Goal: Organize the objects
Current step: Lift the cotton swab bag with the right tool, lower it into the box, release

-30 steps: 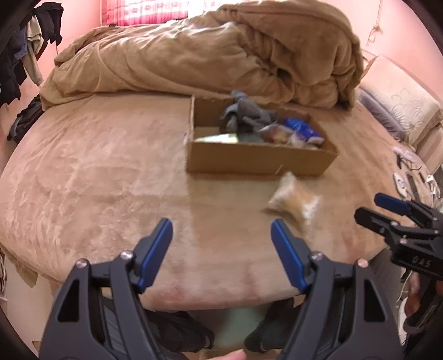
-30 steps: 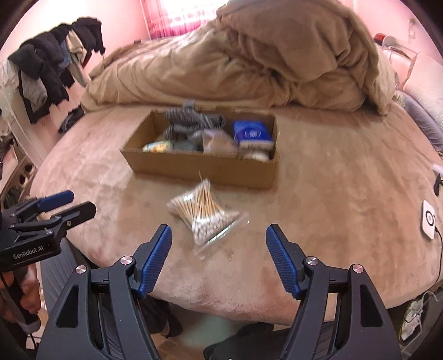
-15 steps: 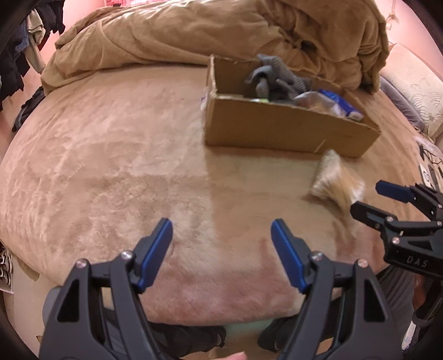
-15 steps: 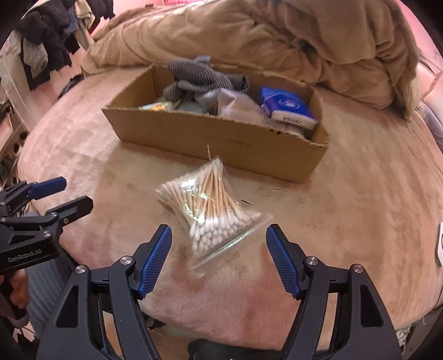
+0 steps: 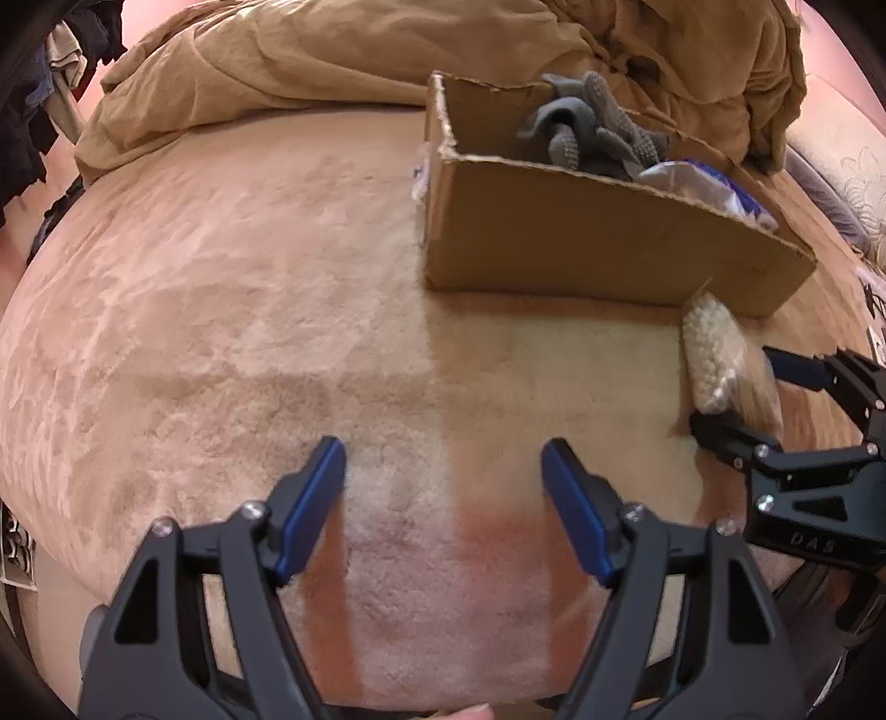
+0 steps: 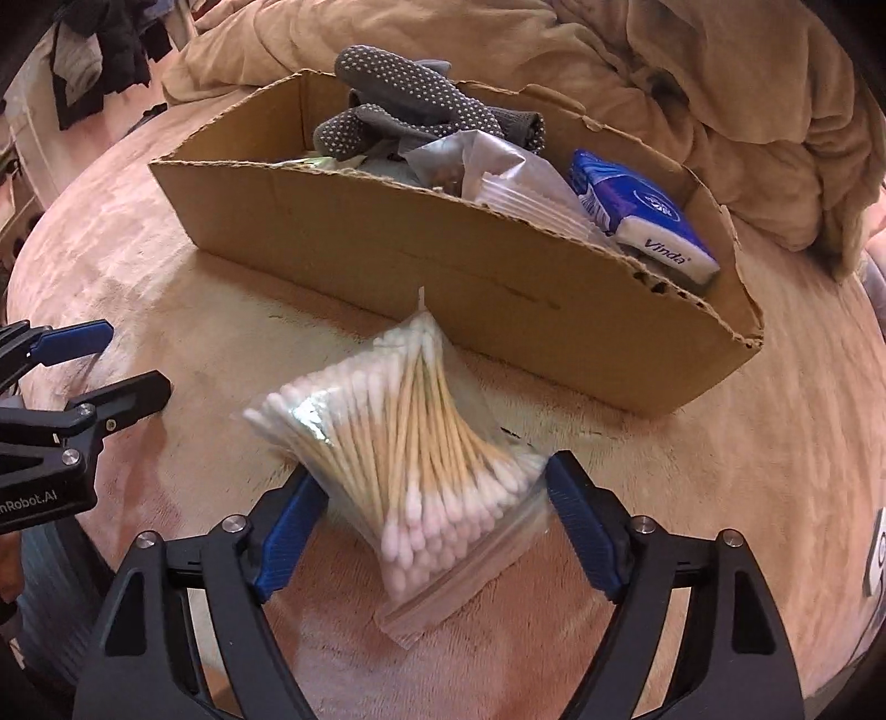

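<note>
A clear zip bag of cotton swabs [image 6: 410, 437] lies on the tan bed cover just in front of a cardboard box [image 6: 421, 249]. My right gripper [image 6: 437, 526] is open, its blue pads on either side of the bag's near end. The box holds grey dotted gloves [image 6: 410, 99], a clear plastic bag [image 6: 498, 171] and a blue Vinda tissue pack [image 6: 642, 216]. My left gripper [image 5: 443, 509] is open and empty over bare bed cover, left of the bag [image 5: 714, 354] and in front of the box [image 5: 581, 238]. It also shows in the right wrist view [image 6: 111, 365].
A crumpled tan duvet [image 6: 692, 83] is heaped behind the box. Dark clothes [image 6: 105, 50] hang at the far left. A white device [image 6: 877, 554] lies at the bed's right edge. The bed's front edge is just below both grippers.
Both grippers have moved forward toward the box. My right gripper has closed in until its open pads straddle the swab bag. Both stayed open.
</note>
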Available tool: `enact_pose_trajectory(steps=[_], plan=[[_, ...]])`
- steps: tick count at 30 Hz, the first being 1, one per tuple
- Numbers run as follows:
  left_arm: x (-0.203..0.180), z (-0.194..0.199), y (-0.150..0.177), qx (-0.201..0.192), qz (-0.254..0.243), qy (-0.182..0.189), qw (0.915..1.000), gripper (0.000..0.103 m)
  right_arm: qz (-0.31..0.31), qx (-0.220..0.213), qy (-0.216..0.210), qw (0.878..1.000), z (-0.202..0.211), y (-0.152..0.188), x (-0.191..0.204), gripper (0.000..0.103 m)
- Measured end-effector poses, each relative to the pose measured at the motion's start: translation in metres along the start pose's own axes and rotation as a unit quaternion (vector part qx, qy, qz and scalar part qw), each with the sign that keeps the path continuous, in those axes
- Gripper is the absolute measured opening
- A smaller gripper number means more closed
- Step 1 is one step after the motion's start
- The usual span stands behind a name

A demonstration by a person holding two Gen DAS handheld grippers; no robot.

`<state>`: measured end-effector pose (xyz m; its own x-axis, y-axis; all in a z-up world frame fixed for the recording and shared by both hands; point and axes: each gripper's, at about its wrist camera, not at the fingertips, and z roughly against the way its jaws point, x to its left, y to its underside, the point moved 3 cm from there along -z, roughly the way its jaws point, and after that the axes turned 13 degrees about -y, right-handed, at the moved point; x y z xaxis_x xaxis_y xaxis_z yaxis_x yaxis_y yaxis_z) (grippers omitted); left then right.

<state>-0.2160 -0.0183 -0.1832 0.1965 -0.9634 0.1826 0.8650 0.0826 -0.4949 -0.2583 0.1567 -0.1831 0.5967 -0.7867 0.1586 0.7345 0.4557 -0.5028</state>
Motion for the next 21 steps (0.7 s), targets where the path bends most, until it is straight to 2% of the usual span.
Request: enact_pose_trajectory(steps=[2,4,7,15,21], plan=[[-0.001,0.002,0.000,0.001,-0.001,-0.001,1.0000,0.076,-0.007,-0.005,-0.005,1.000,0.000,0.001,-0.002,0.082],[0.001,0.005,0.000,0.000,0.002,0.003,1.0000,0.076,-0.016,-0.012,-0.012,1.000,0.004,0.001,-0.004,0.069],[0.002,0.012,0.000,-0.002,0.007,0.008,0.9999,0.076,-0.029,-0.025,-0.027,0.999,0.015,0.002,-0.006,0.061],[0.004,0.045,-0.001,-0.019,0.013,0.017,0.9996,0.076,-0.042,-0.042,-0.055,0.997,0.039,0.009,0.006,0.056],[0.009,0.070,-0.004,-0.030,0.012,0.025,0.9992,0.076,-0.037,-0.063,-0.057,0.996,0.072,0.009,0.014,0.056]])
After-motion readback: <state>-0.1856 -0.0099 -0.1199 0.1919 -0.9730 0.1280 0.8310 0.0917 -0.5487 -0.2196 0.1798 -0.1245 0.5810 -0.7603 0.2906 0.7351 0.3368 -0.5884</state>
